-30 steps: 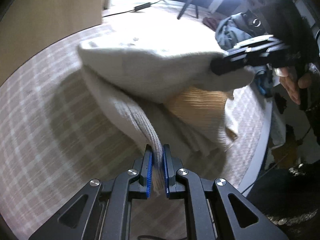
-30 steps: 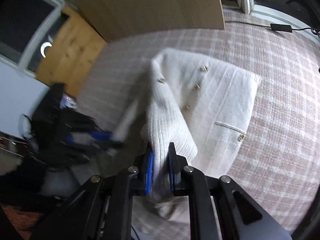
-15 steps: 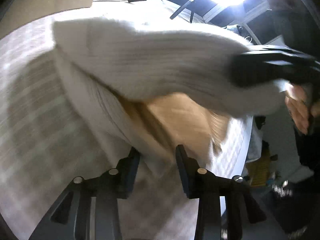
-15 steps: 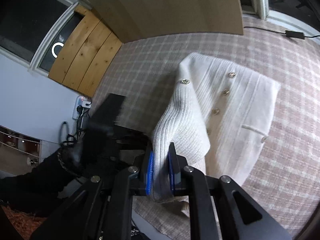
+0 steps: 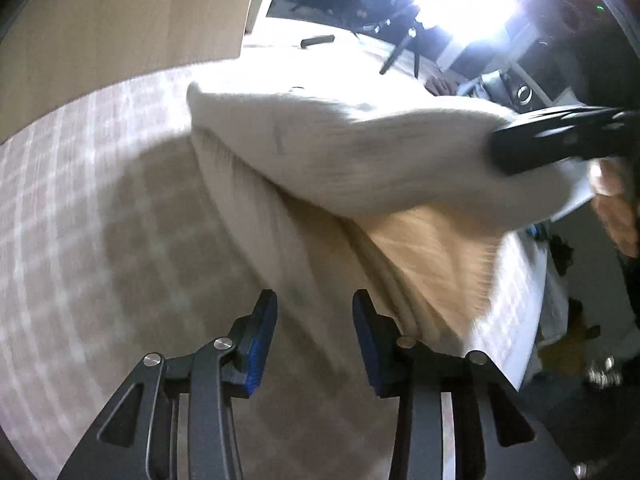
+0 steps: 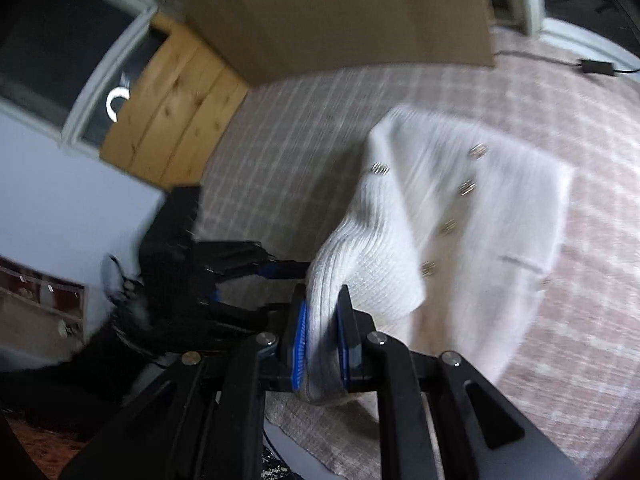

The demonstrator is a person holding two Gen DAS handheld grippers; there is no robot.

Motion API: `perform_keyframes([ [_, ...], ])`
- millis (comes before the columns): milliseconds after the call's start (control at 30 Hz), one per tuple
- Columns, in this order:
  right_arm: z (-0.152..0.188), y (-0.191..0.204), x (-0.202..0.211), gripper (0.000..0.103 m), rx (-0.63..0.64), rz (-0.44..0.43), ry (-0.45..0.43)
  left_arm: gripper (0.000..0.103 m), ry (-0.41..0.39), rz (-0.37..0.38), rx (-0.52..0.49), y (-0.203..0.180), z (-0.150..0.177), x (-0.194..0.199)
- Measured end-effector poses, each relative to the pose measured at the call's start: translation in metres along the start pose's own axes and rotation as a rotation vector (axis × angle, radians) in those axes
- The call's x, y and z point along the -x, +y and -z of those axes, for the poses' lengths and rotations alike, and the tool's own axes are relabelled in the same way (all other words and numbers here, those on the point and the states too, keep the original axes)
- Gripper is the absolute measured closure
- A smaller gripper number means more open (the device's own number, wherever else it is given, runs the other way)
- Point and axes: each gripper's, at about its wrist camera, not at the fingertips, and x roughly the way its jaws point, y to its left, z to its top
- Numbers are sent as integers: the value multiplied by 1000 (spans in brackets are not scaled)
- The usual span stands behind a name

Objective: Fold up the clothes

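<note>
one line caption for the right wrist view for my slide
Right gripper clamps a fold of the cream buttoned cardigan above the checked cloth.

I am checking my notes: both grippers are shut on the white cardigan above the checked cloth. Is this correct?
Not quite. Only the right gripper is shut on the white cardigan. The left wrist view shows the left gripper open, holding nothing. The checked cloth is right.

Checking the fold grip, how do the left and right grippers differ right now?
The left gripper stands open with nothing between its pads; the right gripper is shut on the cream cardigan. The left points at cloth draped ahead; the right lifts a knit edge off the checked cover. Both have black fingers with blue pads.
</note>
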Motion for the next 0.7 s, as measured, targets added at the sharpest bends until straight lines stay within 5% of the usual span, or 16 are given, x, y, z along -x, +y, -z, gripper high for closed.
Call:
perform_keyframes([
  [67,-4,-8,19,90,-23,-2,-39,96,10,41,-8,-2,-10,-9],
  [100,-5,-11,26,90,-32,-4,-56,98,15,62,-13,-3,-15,-13],
  [233,-10,-15,42,90,-47,-24,-91,95,47,151,-41,-10,-30,-33],
  [267,-11,-15,41,90,-48,-32,-93,90,81,152,-60,-13,-33,-50],
  [400,-15,-13,27,90,-62,-53,-85,94,106,161,-38,-10,-33,-62],
  [533,-11,-6,12,90,-56,-71,-65,80,86,228,8,-2,-20,-20],
  [700,-8,5,-42,87,-41,-67,27,79,105,168,-52,0,12,31],
])
